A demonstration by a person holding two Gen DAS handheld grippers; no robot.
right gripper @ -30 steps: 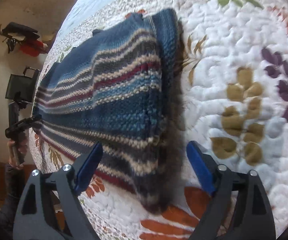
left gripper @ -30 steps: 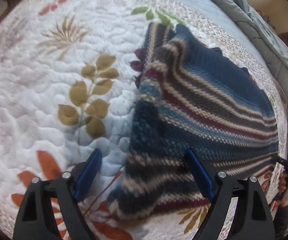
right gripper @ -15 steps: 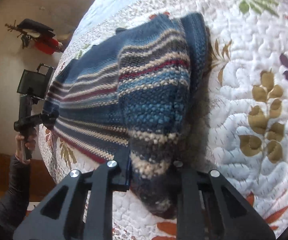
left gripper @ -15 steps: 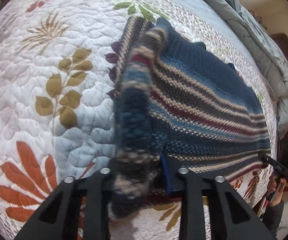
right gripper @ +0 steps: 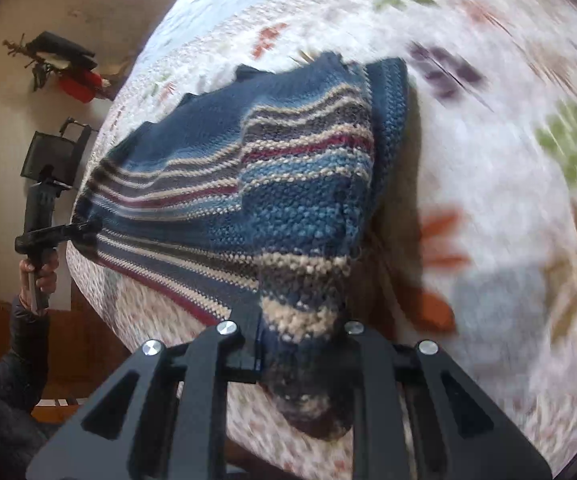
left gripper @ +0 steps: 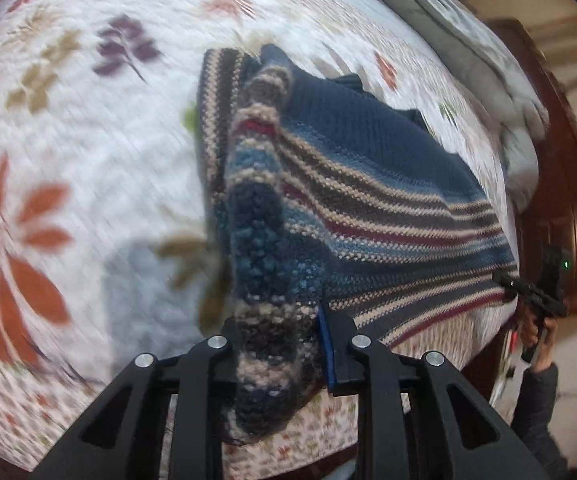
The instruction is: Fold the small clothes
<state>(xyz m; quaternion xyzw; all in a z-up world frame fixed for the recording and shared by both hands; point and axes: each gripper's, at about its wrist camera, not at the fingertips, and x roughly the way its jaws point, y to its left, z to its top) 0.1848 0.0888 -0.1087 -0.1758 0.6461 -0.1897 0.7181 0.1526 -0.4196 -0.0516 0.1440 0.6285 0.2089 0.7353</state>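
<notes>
A small knitted sweater (left gripper: 368,184) in blue with cream, grey and dark red stripes lies on a floral quilt (left gripper: 68,152). My left gripper (left gripper: 280,332) is shut on one bottom corner of the sweater and holds it lifted off the quilt. My right gripper (right gripper: 296,336) is shut on the other bottom corner of the same sweater (right gripper: 216,168), also lifted. Each gripper shows small in the other's view, at the sweater's far corner: the right one (left gripper: 528,292) and the left one (right gripper: 56,232). The sweater's upper part still rests on the quilt.
The white quilt (right gripper: 508,160) with orange, purple and green flowers covers the bed. A grey duvet (left gripper: 468,40) is bunched at the bed's far edge beside a wooden bed frame (left gripper: 560,208). A wall and hung items (right gripper: 64,68) show past the bed.
Both grippers went from open around the sweater's bottom corners to shut on them. They now lift the hem off the quilt and move it, and the background is motion-blurred.
</notes>
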